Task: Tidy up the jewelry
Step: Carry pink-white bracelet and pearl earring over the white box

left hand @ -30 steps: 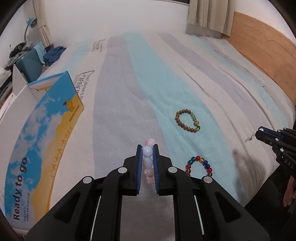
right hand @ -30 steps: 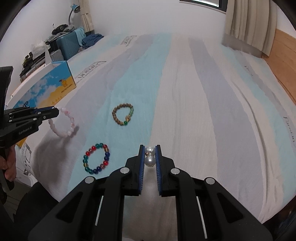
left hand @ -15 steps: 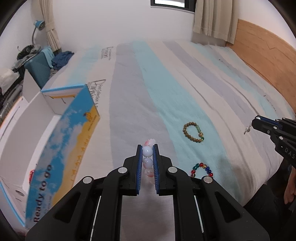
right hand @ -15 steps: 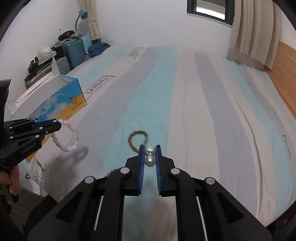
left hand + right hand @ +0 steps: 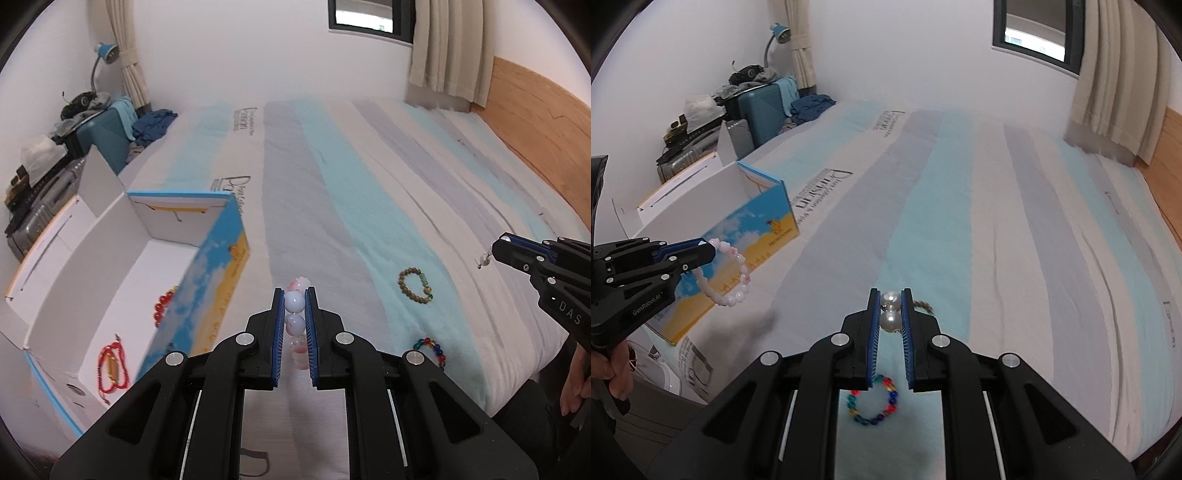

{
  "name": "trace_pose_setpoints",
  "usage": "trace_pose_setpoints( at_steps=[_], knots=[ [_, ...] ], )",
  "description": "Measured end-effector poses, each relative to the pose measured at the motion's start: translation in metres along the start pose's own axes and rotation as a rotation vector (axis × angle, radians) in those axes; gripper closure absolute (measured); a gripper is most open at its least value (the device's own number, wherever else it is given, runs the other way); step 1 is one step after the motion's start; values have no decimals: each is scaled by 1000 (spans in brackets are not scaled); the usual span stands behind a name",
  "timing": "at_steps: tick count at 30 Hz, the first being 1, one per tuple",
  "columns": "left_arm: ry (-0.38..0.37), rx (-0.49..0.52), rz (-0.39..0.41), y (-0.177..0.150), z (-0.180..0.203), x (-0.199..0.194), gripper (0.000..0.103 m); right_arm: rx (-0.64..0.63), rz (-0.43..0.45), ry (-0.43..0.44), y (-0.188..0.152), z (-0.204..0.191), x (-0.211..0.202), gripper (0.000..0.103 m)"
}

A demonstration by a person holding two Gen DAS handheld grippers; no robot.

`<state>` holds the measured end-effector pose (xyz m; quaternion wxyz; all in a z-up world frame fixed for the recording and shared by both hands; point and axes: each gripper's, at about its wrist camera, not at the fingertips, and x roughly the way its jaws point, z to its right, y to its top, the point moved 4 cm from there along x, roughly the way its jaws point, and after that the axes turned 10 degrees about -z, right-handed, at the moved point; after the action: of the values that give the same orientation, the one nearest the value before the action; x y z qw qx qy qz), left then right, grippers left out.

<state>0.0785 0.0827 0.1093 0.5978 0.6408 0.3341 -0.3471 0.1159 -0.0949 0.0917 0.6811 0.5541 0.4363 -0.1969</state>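
Observation:
My left gripper (image 5: 294, 295) is shut on a pink and white bead bracelet (image 5: 295, 321), held in the air just right of the open box (image 5: 155, 236). From the right wrist view the bracelet (image 5: 726, 273) hangs from the left gripper (image 5: 709, 251). My right gripper (image 5: 890, 299) is shut on a pearl earring (image 5: 891, 319), raised above the bed; it also shows in the left wrist view (image 5: 496, 251). A brown bead bracelet (image 5: 415, 290) and a multicoloured bead bracelet (image 5: 432, 349) lie on the striped bedspread (image 5: 332, 221). The box holds red bracelets (image 5: 110, 365).
The box with a blue and yellow side stands at the bed's left edge (image 5: 764, 229). Suitcases and clothes (image 5: 96, 122) are piled at the far left. A wooden headboard (image 5: 535, 122) runs along the right. The multicoloured bracelet (image 5: 873, 400) lies under my right gripper.
Both grippers have risen above the bed with their jewelry. The left gripper has moved left toward the box, whose inside now shows.

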Motion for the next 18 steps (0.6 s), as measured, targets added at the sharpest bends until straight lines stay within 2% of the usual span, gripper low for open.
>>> trace_pose_setpoints(
  at_steps=[18],
  knots=[
    [68, -91, 54, 8, -88, -43, 93, -154, 66, 75, 65, -115, -16, 92]
  ],
)
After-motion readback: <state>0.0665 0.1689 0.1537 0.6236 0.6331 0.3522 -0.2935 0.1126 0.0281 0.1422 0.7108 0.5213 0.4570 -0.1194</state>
